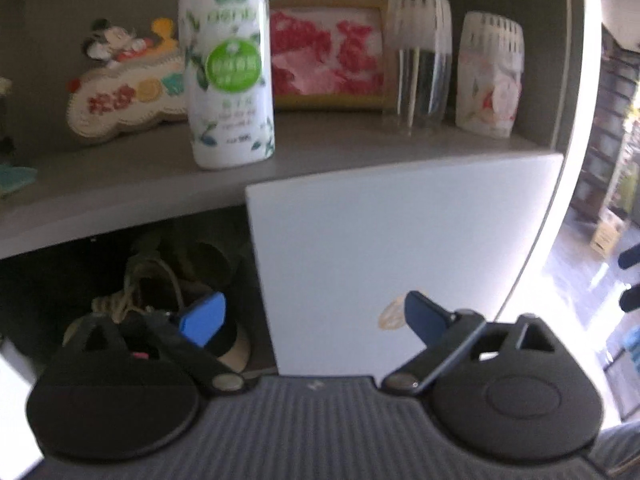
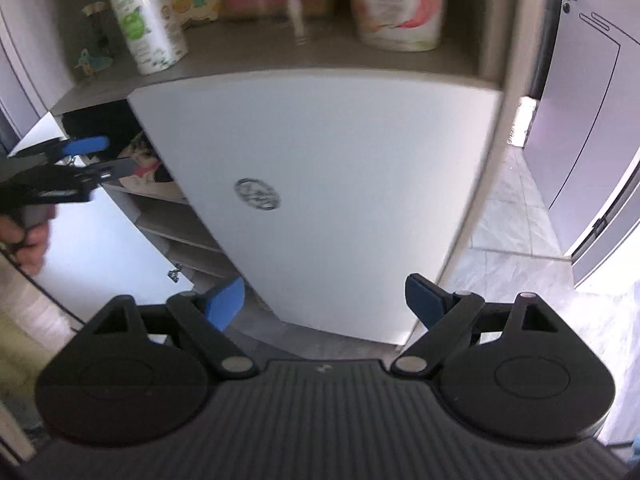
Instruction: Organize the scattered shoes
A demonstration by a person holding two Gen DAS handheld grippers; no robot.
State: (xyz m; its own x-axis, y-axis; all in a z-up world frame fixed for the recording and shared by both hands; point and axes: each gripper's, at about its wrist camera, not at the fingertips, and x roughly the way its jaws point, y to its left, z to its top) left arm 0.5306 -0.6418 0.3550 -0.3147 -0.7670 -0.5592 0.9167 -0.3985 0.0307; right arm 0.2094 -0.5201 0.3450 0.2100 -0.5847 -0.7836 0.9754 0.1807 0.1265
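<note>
A shoe cabinet stands in front of me with a white door (image 1: 400, 260) on the right half and an open dark compartment on the left. A laced shoe with a tan sole (image 1: 160, 304) sits on the top inner shelf. My left gripper (image 1: 312, 320) is open and empty, held at the door's left edge in front of that shoe; it also shows in the right wrist view (image 2: 104, 156). My right gripper (image 2: 324, 300) is open and empty, facing the lower part of the white door (image 2: 328, 200). Shoes (image 2: 146, 168) show on the inner shelf.
On the cabinet's open top shelf stand a white and green bottle (image 1: 228, 68), a cartoon plaque (image 1: 124, 88), a red picture (image 1: 326, 56) and two air freshener jars (image 1: 418, 64). The left door (image 2: 100, 248) hangs open. Grey tiled floor (image 2: 512, 248) lies to the right.
</note>
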